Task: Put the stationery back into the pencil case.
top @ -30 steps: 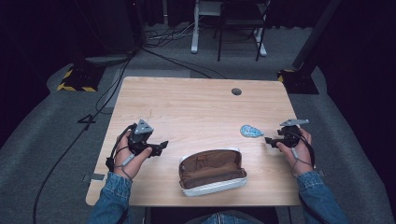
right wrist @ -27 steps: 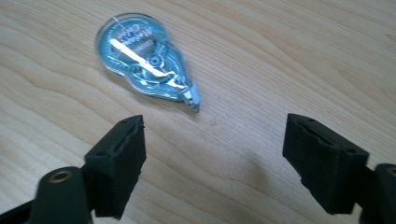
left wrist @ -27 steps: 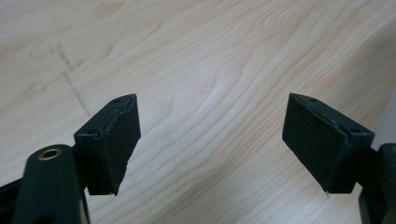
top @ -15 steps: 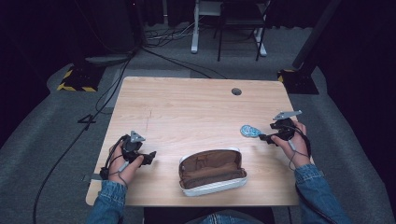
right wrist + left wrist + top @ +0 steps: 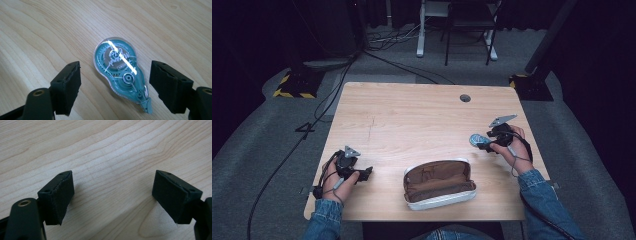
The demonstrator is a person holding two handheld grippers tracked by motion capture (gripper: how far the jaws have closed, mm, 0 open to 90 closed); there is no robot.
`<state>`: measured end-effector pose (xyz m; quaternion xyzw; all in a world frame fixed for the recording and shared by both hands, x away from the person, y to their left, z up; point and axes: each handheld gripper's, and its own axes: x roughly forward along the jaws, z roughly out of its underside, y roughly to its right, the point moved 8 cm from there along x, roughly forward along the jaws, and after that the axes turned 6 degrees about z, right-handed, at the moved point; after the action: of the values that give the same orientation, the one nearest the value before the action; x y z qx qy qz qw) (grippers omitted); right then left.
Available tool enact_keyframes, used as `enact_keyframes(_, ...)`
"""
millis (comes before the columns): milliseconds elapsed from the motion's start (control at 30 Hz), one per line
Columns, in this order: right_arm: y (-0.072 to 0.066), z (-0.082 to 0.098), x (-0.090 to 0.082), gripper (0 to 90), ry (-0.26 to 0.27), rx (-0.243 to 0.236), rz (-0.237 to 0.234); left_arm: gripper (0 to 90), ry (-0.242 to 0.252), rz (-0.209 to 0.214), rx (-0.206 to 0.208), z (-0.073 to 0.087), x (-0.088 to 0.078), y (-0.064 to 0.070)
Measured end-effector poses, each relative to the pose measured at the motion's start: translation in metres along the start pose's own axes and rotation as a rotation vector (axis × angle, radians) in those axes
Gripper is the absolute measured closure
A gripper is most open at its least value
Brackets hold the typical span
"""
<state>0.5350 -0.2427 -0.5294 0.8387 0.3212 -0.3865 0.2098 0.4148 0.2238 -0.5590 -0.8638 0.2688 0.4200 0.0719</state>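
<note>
The teal correction tape dispenser (image 5: 120, 72) lies flat on the wooden surface (image 5: 412, 115), near its right edge, and sits between the two black pads of the right tool (image 5: 115, 88). Neither pad touches it: there is bare wood on both sides, a wider strip toward the left pad, a thinner one toward the right. The right tool's jaws have just been closing, yet they stand apart around the dispenser and grasp nothing. From above, the dispenser (image 5: 476, 139) shows just off the tip of the right tool (image 5: 486, 143).

The brown pencil case (image 5: 439, 183) lies unzipped near the front edge of the surface, well apart from the dispenser. I cannot make out anything inside it beyond its brown lining.

In the right gripper view the dispenser's long axis runs diagonally, its round body away from the tool and its narrow tape tip (image 5: 148, 108) toward the lower right, near the right pad.

The left tool (image 5: 113, 197) is released, pads wide over bare wood, at the front left of the surface (image 5: 364, 174).
</note>
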Motion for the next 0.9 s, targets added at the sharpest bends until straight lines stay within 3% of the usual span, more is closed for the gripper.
enact_keyframes(233, 0.005, 0.007, 0.010, 25.0, -0.017, 0.033, -0.001, 15.5, 0.043, 0.008, 0.002, 0.001, 0.002, -0.003)
enact_keyframes(567, -0.001, 0.013, 0.012, 32.1, -0.072, 0.056, -0.056, 14.3, 0.071, 0.012, 0.015, 0.001, 0.003, -0.004)
enact_keyframes(900, -0.003, 0.010, 0.014, 35.7, -0.075, 0.044, -0.021, 14.2, 0.072, 0.015, 0.016, 0.001, 0.004, -0.004)
